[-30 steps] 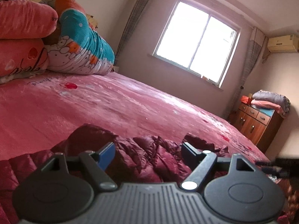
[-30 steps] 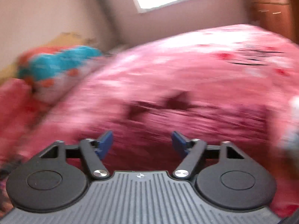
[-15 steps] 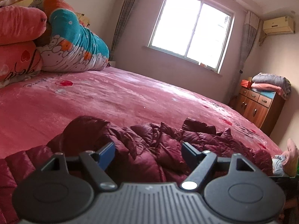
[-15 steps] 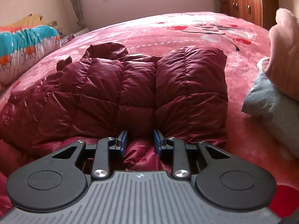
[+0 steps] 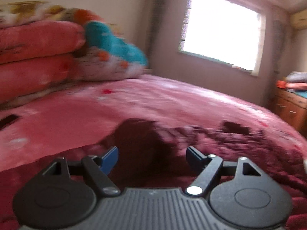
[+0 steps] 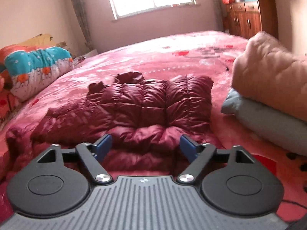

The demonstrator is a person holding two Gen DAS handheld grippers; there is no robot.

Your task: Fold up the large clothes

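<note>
- Left wrist view: the frame is smeared by motion blur. The left gripper (image 5: 152,158) has its blue-tipped fingers spread wide, with nothing between them.
- Just ahead of the fingers, the maroon puffer jacket (image 5: 220,145) lies crumpled on the pink bedspread (image 5: 153,103); a dark raised fold sits between the two tips.
- Stacked pink bedding (image 5: 34,57) and a teal patterned quilt (image 5: 113,55) sit at the far left, a bright window (image 5: 220,32) is on the back wall, and a wooden cabinet (image 5: 291,109) stands at the right.
- Right wrist view: sharper. The right gripper (image 6: 144,148) is also wide apart and grips nothing.
- The jacket (image 6: 145,105) is spread across the bedspread (image 6: 172,46) directly ahead, its near padded edge between the fingertips; whether they touch it cannot be told.
- At the right, a tan padded garment (image 6: 272,80) rests on a grey folded one (image 6: 264,120), just beside the jacket.
</note>
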